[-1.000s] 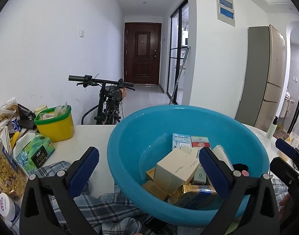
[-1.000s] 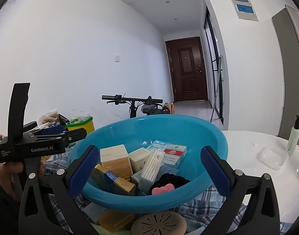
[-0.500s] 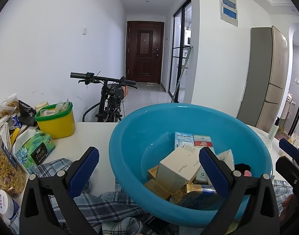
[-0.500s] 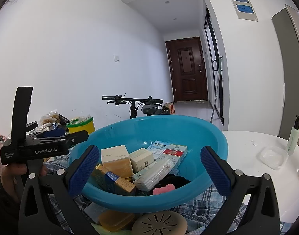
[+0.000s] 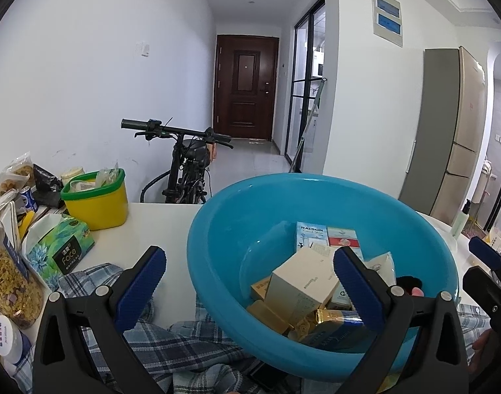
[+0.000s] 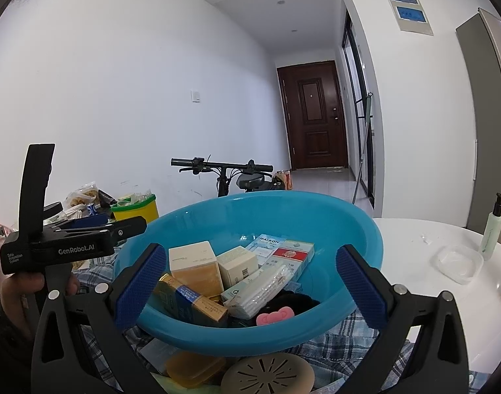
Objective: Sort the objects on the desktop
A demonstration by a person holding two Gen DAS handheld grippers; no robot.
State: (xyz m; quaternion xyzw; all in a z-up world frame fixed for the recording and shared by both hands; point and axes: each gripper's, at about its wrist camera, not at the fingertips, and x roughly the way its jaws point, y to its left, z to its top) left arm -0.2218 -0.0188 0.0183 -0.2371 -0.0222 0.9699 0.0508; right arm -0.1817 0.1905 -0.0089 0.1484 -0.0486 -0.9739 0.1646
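The blue basin (image 6: pixel 250 210) sits on a plaid cloth (image 5: pixel 191 344) on the white bench (image 6: pixel 411 239), heaped with small boxes; both tongs hang released and empty at its near rim; the right tongs (image 6: pixel 250 282) face the pile squarely, the cotton-swab pack (image 6: pixel 260 284) lying just ahead between their pads, long axis running near-left to far-right; the left tongs (image 5: pixel 250 282) straddle the basin's left wall, so the right hand looks nearer.

Both wrist views look level and close over the shared blue basin (image 5: pixel 217 229) (image 6: pixel 316 210), down the hallway
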